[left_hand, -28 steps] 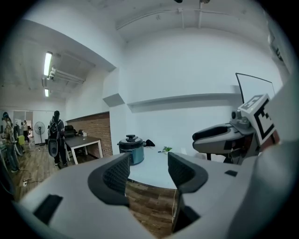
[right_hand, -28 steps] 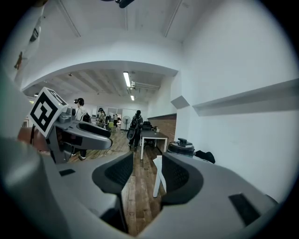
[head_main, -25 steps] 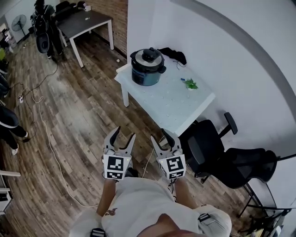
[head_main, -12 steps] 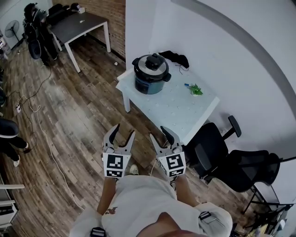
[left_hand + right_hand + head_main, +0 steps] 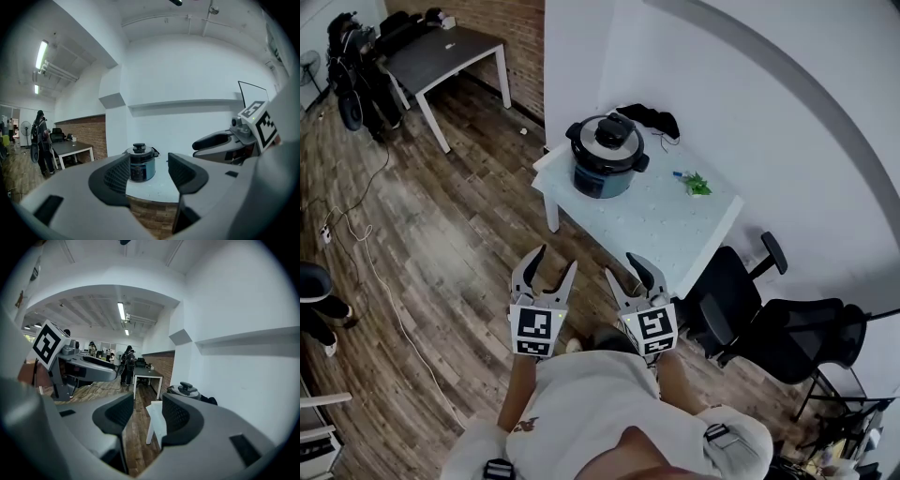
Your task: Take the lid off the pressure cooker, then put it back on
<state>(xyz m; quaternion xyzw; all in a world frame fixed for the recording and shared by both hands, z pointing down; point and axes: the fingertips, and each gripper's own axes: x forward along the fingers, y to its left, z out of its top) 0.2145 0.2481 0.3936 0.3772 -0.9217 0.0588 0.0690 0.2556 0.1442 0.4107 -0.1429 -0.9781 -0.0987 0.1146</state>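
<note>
A dark blue pressure cooker (image 5: 605, 159) stands at the far left corner of a white table (image 5: 666, 220), its silver lid with a black knob (image 5: 610, 134) closed on it. It also shows in the left gripper view as the cooker (image 5: 140, 165) between the jaws, far off, and in the right gripper view as the cooker (image 5: 185, 391) past the right jaw. My left gripper (image 5: 544, 267) and right gripper (image 5: 628, 271) are both open and empty, held side by side above the wood floor, well short of the table.
A small green plant (image 5: 696, 185) and a dark cloth bundle (image 5: 647, 118) lie on the table. Black office chairs (image 5: 769, 323) stand at the right. A dark table (image 5: 441, 52) and cables (image 5: 375, 253) are on the floor at the left. People stand far off (image 5: 127, 364).
The view has shifted forward: the table and cooker now sit slightly closer and more central. Both grippers keep their open pose side by side.
</note>
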